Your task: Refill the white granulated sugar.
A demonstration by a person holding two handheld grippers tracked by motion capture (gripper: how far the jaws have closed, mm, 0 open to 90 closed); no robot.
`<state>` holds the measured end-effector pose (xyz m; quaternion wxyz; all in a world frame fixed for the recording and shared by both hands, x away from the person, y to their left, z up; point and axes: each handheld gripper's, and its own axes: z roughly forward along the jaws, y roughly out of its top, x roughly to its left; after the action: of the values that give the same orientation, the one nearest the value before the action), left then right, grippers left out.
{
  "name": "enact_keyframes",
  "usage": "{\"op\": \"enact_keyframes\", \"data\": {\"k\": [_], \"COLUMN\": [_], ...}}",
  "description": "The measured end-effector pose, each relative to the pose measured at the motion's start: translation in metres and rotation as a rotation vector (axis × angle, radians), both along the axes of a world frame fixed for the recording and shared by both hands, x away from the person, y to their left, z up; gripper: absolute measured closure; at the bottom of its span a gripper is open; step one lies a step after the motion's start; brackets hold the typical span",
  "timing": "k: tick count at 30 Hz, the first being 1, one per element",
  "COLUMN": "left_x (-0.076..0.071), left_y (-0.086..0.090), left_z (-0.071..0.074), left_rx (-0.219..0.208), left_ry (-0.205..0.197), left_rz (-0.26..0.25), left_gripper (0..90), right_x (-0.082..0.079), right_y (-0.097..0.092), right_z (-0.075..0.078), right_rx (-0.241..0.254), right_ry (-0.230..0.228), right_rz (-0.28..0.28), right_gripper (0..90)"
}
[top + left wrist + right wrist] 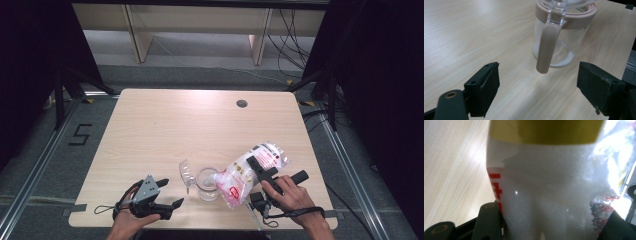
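Nearest the lens: black jaws of the left gripper (539, 87) standing wide, nothing between the pads, nothing being touched.
Pitcher (207, 183): standing upright near the front edge of the table (165, 125), between the two hands; clear body, pinkish rim, a thin layer of white grains lying in the bottom.
Handle (547, 45): hanging straight down the near side of the pitcher, long axis upright, lying just ahead of the open left jaws and roughly centred between them (a short push forward looks enough to bracket it).
Lid (185, 172): clear, flipped up and leaning off the left of the rim, leaving the mouth open.
Bag (250, 170): plastic, red print, full of white grains, being held tilted with its long axis sloping down toward the pitcher; low corner sitting at the right of the rim, apparently touching.
Right gripper (264, 172): gripping the bag across its middle, jaws about half spread and pressing into the sides.
Nearer hand: left for the handle, right already busy with the bag.
Deciding relation: bag mouth lying just right of and over the rim (pouring looks in hand; steadying the pitcher may be needed).
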<state>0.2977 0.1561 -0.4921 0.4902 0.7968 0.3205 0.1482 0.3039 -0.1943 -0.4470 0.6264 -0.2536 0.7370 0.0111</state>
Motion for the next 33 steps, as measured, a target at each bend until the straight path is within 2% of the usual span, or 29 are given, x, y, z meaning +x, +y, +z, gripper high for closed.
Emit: {"op": "enact_keyframes", "data": {"k": [23, 27, 29, 33], "left_x": [0.0003, -0.0001, 0.0000, -0.0002], "left_y": [-0.0003, -0.0004, -0.0003, -0.0005], "left_z": [-0.0005, -0.0002, -0.0003, -0.0002], "left_rx": [0.004, -0.001, 0.001, 0.000], "left_ry": [-0.001, 0.002, 0.002, 0.000], "left_rz": [-0.004, -0.003, -0.003, -0.003], "left_gripper": [17.8, 17.9, 17.9, 17.8], "right_x": [-0.0012, -0.0003, -0.0022, -0.0025], "right_y": [-0.0020, 0.0001, -0.0011, -0.0009], "right_z": [0.0020, 0.0038, 0.0015, 0.0025], "right_rx": [-0.005, -0.025, -0.002, -0.002], "right_ry": [-0.017, -0.031, -0.019, -0.021], "right_rz": [-0.010, 0.021, -0.010, -0.007], "right_gripper": [49.0, 49.1, 49.1, 49.3]}}
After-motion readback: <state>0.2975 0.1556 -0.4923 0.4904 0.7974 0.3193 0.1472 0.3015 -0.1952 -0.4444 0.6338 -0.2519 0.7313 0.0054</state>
